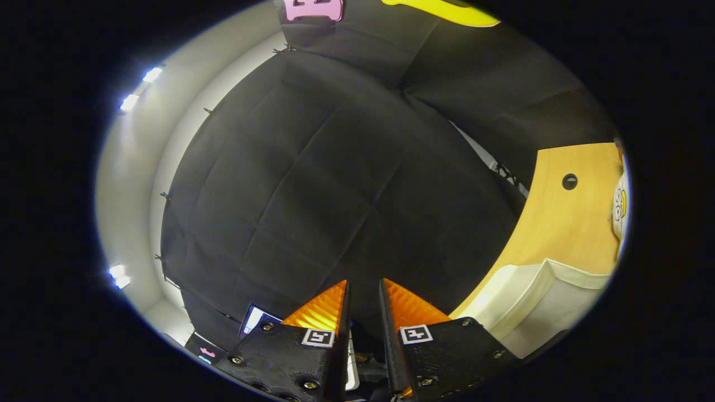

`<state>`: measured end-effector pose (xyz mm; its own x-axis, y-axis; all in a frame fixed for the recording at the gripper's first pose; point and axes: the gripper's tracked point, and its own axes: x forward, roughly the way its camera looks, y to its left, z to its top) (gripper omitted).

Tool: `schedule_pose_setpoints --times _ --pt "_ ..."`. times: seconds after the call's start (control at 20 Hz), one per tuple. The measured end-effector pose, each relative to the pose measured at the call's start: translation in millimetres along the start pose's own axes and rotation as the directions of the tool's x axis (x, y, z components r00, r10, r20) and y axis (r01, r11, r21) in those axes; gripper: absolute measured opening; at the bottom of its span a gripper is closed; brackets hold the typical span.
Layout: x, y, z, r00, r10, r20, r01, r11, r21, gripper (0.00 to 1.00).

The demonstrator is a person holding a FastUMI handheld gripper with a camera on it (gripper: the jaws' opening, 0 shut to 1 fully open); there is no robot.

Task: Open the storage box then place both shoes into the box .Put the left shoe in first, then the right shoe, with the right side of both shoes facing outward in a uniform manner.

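Observation:
My gripper points at the black cloth wall, tilted away from the table. Its fingers stand almost together with only a narrow slit and nothing between them. Off to the right of the fingers lies the wooden table, seen at a steep slant. A white storage box stands on it, close beside the right finger; I see one corner and a rim, and I cannot tell whether it is open. A white object with yellow marks, perhaps a shoe, peeks in at the table's far end.
The table has a round hole in its top. A small screen sits low beside the left finger. White wall with lamps runs along the left of the cloth.

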<state>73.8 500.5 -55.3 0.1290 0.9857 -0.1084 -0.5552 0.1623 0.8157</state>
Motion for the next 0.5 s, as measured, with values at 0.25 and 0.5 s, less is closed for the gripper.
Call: schedule_pose_setpoints --times 0.25,0.5 --pt "-65 -38 -3 0.98 -0.196 0.03 0.198 0.974 -0.11 0.63" --pt "-126 -76 -7 0.94 -0.329 0.094 0.336 0.938 -0.082 0.81"
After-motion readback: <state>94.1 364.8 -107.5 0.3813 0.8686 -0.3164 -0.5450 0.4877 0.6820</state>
